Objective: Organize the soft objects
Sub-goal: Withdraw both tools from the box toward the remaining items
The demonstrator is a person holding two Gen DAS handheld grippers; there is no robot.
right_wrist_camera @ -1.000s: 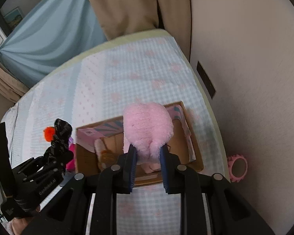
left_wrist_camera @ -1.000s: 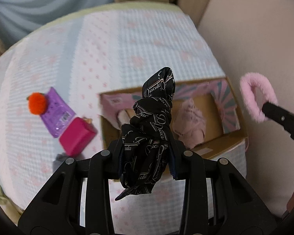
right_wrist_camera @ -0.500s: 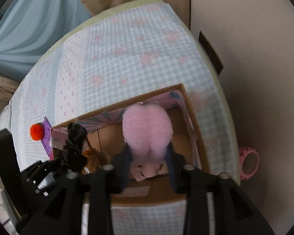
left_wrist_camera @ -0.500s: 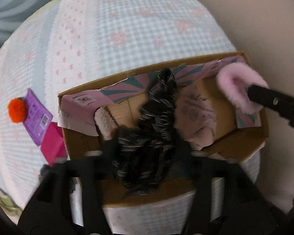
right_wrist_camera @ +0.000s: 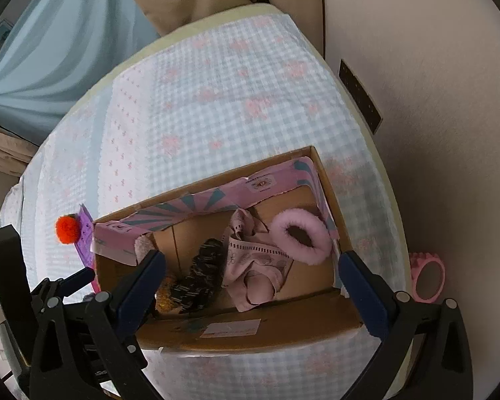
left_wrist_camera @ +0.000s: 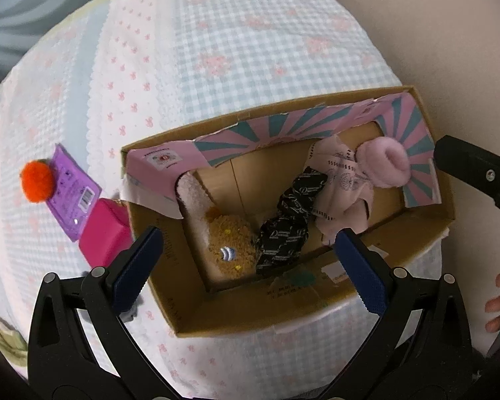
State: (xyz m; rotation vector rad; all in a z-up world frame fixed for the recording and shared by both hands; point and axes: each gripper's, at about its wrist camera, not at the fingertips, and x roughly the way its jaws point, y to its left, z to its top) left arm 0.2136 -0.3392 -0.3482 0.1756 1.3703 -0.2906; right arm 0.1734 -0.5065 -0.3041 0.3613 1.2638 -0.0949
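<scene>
Resting in box (left_wrist_camera: 316,313) — scarf (left_wrist_camera: 293,220), scrunchie (right_wrist_camera: 301,235).

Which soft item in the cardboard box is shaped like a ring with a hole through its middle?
The fluffy pink scrunchie at the right end of the cardboard box. The black printed scarf is a twisted bundle, and the pink cloth lies crumpled.
</scene>
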